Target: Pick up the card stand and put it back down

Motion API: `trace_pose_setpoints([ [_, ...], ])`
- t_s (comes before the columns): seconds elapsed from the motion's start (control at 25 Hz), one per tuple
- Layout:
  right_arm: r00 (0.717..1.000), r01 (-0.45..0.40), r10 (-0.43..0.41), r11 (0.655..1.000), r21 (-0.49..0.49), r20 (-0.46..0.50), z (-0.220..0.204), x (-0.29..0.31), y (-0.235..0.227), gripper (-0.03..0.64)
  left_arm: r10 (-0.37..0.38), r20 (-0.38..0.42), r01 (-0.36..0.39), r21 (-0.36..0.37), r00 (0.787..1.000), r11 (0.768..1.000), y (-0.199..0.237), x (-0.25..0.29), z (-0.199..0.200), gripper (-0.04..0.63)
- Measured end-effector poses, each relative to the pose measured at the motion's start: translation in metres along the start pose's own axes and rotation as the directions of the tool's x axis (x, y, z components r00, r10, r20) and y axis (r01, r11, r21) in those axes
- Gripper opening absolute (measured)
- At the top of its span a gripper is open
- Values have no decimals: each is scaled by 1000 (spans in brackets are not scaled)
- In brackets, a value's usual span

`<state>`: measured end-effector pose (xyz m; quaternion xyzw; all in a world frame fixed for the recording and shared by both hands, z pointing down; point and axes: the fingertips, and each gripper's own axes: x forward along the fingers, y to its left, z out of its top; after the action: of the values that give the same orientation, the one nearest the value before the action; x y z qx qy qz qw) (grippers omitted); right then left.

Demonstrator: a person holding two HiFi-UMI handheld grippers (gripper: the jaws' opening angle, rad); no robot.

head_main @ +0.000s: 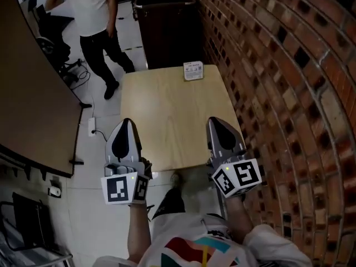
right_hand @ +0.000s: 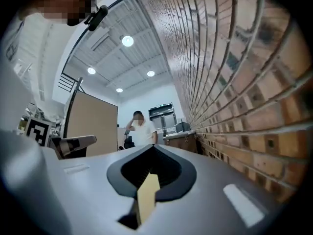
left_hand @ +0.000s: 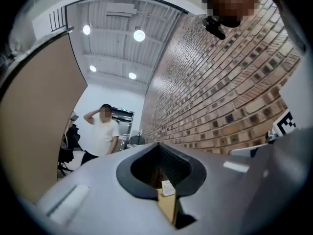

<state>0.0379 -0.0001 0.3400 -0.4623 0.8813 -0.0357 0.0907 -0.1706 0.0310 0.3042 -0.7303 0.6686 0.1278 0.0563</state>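
**Both grippers closed and empty, card stand on the far edge of the table**

In the head view the grey left gripper [head_main: 127, 122] sits at lower left and the grey right gripper [head_main: 214, 120] at lower centre-right, both over the near edge of the square light wooden table [head_main: 167, 115]. Each gripper's own view shows its jaws pressed together at the tips with nothing between them. The small white printed card stand [head_main: 193, 70] rests near the table's far edge, upper centre of the frame, well apart from both grippers. A pale scrap seen low through the left gripper's jaw opening is possibly that same stand. A red brick wall [head_main: 278, 65] fills the right side, and a person in a white shirt [head_main: 94, 10] stands at upper left
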Motion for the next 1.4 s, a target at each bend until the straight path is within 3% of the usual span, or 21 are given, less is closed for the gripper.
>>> trace_pose_setpoints([
  [0.16,999,29,-29,1000,-7,-22,6,78,-23,0,-41,-2,40,-7,999,999,24,92,0,5],
  [0.32,995,82,-82,997,-4,-49,-1,112,-61,0,-82,-40,80,-41,996,996,21,142,-26,6],
  [0.64,991,81,-79,997,18,-107,-18,149,-95,0,-46,-75,39,-86,996,995,29,183,-47,5],
  [1.0,991,56,-52,998,28,-120,-26,170,-105,3,-35,-33,29,-159,999,987,34,195,-49,5],
  [1.2,991,54,-50,998,29,-123,-32,178,-111,12,-28,-39,22,-145,999,989,37,197,-53,5],
  [1.32,990,63,-61,998,8,-128,-38,190,-121,66,-18,-61,9,-142,998,990,40,197,-59,5],
  [1.4,987,67,-69,998,-23,-146,-50,209,-134,162,-10,-75,0,-139,997,990,42,198,-64,5],
])
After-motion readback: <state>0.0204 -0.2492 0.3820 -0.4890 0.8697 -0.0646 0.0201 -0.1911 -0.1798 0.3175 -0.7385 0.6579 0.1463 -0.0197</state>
